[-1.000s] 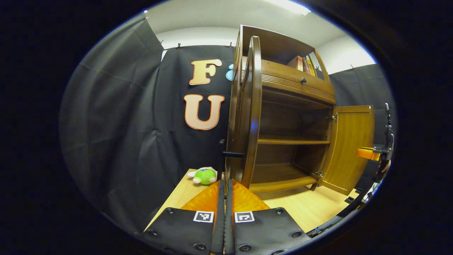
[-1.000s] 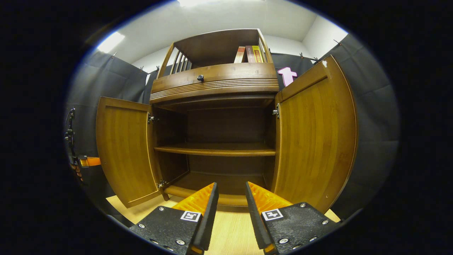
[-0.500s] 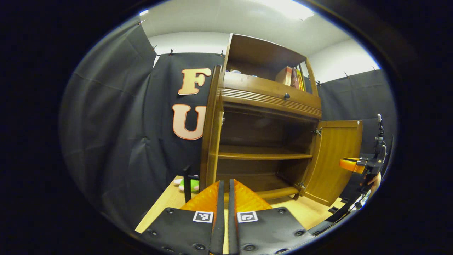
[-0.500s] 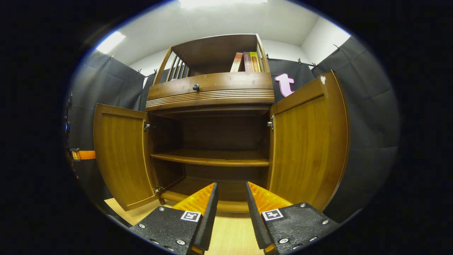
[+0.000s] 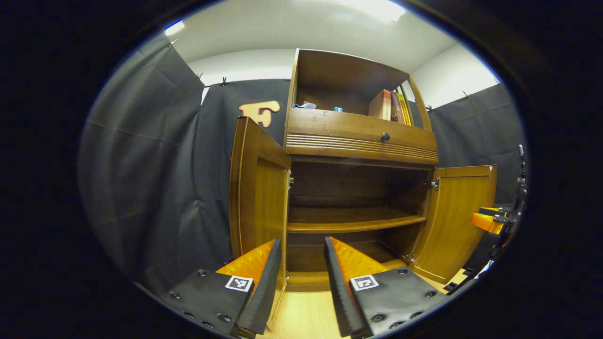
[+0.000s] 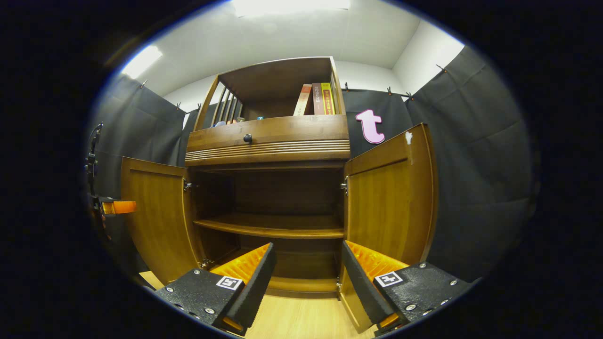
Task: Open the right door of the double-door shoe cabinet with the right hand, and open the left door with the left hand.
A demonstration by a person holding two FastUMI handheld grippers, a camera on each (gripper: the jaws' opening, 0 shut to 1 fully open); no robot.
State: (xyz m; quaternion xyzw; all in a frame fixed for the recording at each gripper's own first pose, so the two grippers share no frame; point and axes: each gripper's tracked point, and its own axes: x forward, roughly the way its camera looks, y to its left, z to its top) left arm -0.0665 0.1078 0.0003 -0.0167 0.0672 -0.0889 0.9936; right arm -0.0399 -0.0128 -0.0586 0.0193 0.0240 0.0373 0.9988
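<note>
The brown shoe cabinet (image 5: pixel 360 141) stands with both doors swung out. In the left gripper view its left door (image 5: pixel 256 197) is edge-on just beyond my left gripper (image 5: pixel 302 241), which is open and holds nothing. The right door (image 5: pixel 459 216) stands wide, and the right gripper (image 5: pixel 490 221) shows past it. In the right gripper view the right door (image 6: pixel 388 197) is close ahead on the right and the left door (image 6: pixel 155 216) is wide on the left. My right gripper (image 6: pixel 307 245) is open and empty, facing the bare inner shelf (image 6: pixel 273 228).
A drawer with a dark knob (image 6: pixel 247 138) sits above the doors, and books (image 6: pixel 314 99) stand on the top shelf. Light wooden floor (image 5: pixel 306 315) lies in front. Black cloth walls (image 5: pixel 155 179) close in both sides.
My left gripper went from shut to open and turned from the left door's edge to face the cabinet front. The right gripper opened wider and drew back a little.
</note>
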